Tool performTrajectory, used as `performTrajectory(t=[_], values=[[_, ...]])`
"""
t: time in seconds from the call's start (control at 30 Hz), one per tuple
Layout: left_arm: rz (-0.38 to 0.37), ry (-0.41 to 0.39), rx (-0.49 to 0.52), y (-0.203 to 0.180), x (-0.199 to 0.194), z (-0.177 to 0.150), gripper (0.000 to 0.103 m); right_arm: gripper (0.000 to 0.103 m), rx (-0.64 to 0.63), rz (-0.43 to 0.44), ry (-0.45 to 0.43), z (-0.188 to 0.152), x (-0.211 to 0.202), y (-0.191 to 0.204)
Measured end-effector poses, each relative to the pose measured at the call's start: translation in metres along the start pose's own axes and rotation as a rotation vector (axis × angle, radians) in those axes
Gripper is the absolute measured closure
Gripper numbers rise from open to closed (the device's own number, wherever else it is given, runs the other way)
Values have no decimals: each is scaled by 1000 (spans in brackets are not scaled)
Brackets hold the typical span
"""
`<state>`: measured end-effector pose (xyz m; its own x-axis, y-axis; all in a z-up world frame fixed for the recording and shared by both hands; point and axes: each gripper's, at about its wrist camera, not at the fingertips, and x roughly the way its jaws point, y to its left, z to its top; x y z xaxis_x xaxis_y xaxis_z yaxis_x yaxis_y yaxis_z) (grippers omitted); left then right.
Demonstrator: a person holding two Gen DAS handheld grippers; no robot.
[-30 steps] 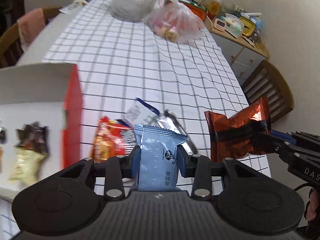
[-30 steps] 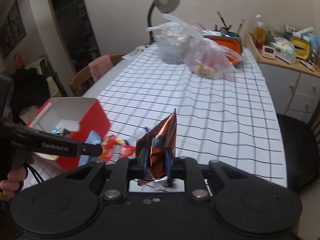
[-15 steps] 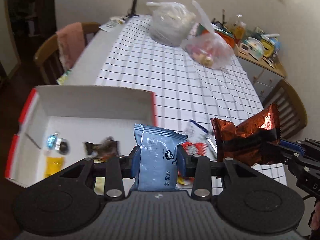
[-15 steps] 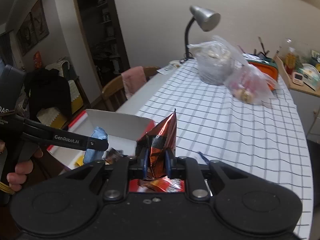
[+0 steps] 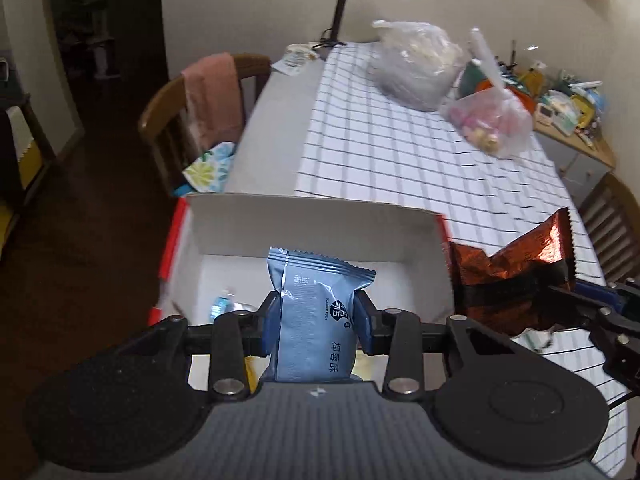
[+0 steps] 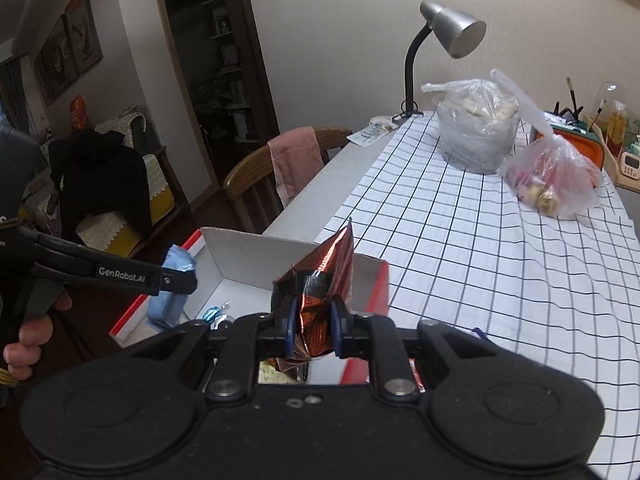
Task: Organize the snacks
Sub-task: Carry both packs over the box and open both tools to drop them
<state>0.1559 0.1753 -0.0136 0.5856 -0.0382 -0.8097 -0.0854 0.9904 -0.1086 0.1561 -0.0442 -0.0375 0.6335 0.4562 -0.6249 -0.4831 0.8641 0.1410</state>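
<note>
- Left wrist view: my left tongs are clamped on a blue snack packet, held upright above the open red-and-white box at the near edge of the counter. At right, the copper foil packet hangs in my other tongs.
- Right wrist view: my right tongs are pinched tight on the copper foil packet – just over the box's right side. My left tongs grip the blue packet over its left side.
</note>
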Motion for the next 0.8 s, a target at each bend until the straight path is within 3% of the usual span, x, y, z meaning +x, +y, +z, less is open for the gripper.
performTrajectory(t=[0.27,0.8], values=[[52,71,10,37,38,10,66,88,72,4,63,5,57,10],[80,252,87,44,109,15,66,87,149,-25,175,0,131,15]])
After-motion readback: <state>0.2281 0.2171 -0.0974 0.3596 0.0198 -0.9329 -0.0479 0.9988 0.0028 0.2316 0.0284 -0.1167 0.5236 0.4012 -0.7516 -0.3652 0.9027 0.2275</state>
